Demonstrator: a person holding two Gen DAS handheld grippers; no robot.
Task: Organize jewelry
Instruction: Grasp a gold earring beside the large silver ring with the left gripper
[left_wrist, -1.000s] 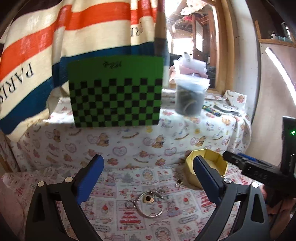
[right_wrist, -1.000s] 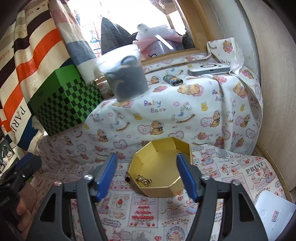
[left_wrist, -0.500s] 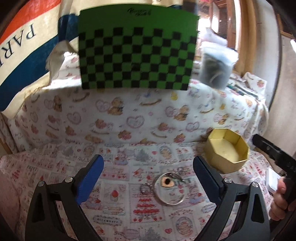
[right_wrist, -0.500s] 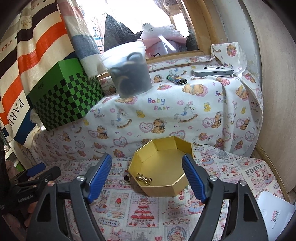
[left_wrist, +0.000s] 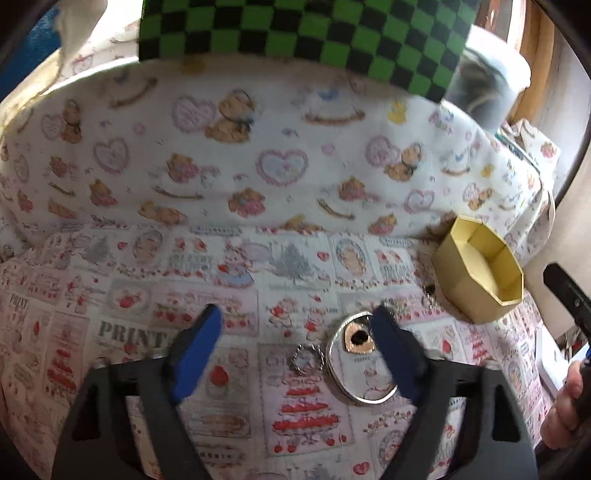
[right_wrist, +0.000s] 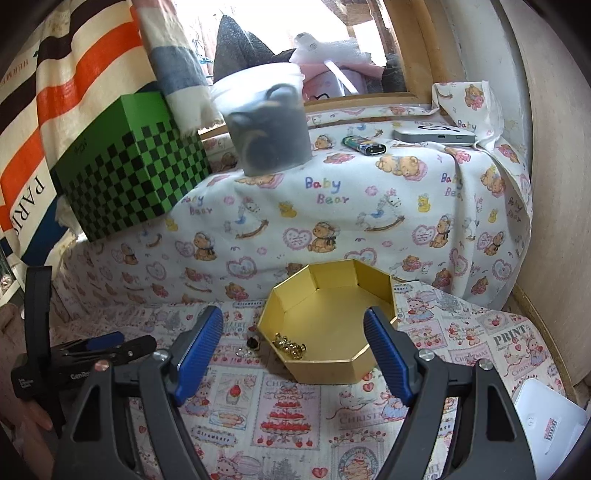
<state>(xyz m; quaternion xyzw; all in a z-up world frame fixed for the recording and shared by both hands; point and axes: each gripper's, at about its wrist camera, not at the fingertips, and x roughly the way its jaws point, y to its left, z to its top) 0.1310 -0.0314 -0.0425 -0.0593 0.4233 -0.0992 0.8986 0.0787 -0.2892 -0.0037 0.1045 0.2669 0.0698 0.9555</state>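
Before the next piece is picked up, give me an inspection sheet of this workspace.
Surface: printed cloth over the work area, a bear-print cloth over the raised ledge behind.
Job's things: gold octagonal box open, gold jewelry piece inside; silver bangle, small ring and pendant on the cloth; small pieces lie left of the box.
Clutter: green checkered box, plastic tub, lighter, flat device, white card.
Grippers: left gripper open, jaws just closing, over the ring and bangle, not gripping; right gripper open, before the box.
Cables: nothing seen.
Surroundings: striped bag, wooden window frame.
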